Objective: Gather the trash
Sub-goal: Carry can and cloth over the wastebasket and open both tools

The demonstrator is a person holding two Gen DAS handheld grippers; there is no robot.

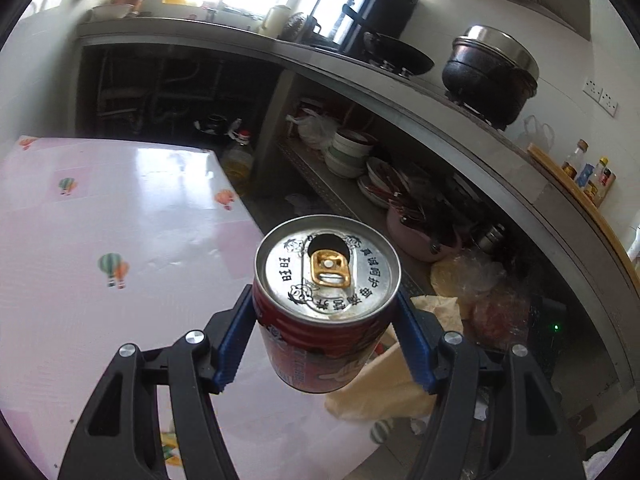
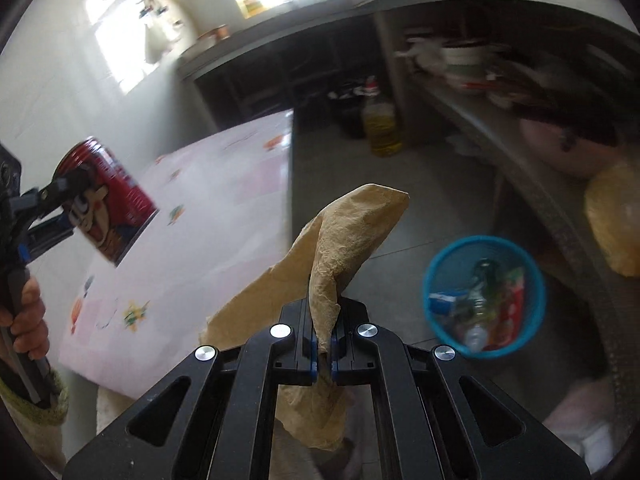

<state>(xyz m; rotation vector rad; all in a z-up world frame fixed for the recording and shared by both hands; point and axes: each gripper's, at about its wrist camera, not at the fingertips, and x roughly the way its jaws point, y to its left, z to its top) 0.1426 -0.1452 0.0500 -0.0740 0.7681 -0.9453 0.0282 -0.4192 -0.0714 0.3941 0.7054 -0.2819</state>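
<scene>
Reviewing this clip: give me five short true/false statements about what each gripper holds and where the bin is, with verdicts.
1. The left gripper is shut on a red drink can with a silver top. True.
2. The can's pull tab is sealed. False: the mouth is open, with the gold tab still attached.
3. The right gripper holds a crumpled brown paper sheet. True.
4. The round blue wastebasket is empty. False: it already holds a bottle and wrappers.
5. The can rests on the pink table with the balloon-print cover. False: it is held clear above the table's edge.
</scene>
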